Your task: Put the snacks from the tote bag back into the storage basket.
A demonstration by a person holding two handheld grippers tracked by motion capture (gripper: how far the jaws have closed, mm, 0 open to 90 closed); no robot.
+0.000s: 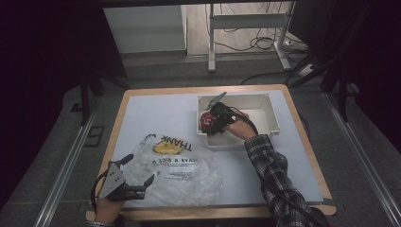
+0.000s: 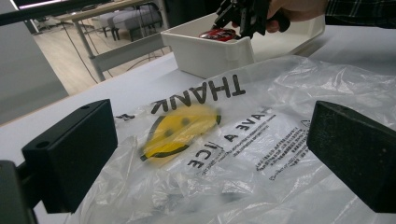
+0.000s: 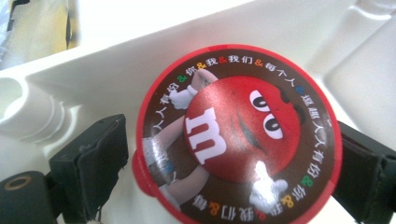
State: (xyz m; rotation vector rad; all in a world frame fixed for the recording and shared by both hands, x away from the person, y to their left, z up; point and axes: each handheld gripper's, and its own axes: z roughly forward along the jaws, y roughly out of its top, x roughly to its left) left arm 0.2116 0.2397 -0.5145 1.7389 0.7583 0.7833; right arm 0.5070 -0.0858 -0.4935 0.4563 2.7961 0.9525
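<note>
A round red candy cup [image 3: 238,135] with a cartoon "m" figure on its lid lies in the near-left corner of a white plastic bin [image 1: 265,101]. My right gripper [image 3: 229,163] reaches into that corner, its black jaws standing on either side of the cup [image 1: 206,120] with a thin gap at the left pad. A clear plastic bag [image 1: 184,175] printed with "THANK" and a yellow smiley lies flat at the table's near left. My left gripper [image 1: 139,169] rests at the bag's near-left edge, jaws wide apart over the bag [image 2: 261,140], with nothing gripped.
The bin [image 2: 210,51] stands at the table's back right on a pale board [image 1: 156,111] with a wooden rim. Behind the table are a metal desk frame [image 1: 211,42] and floor cables [image 1: 265,42]. Metal rails run along both sides.
</note>
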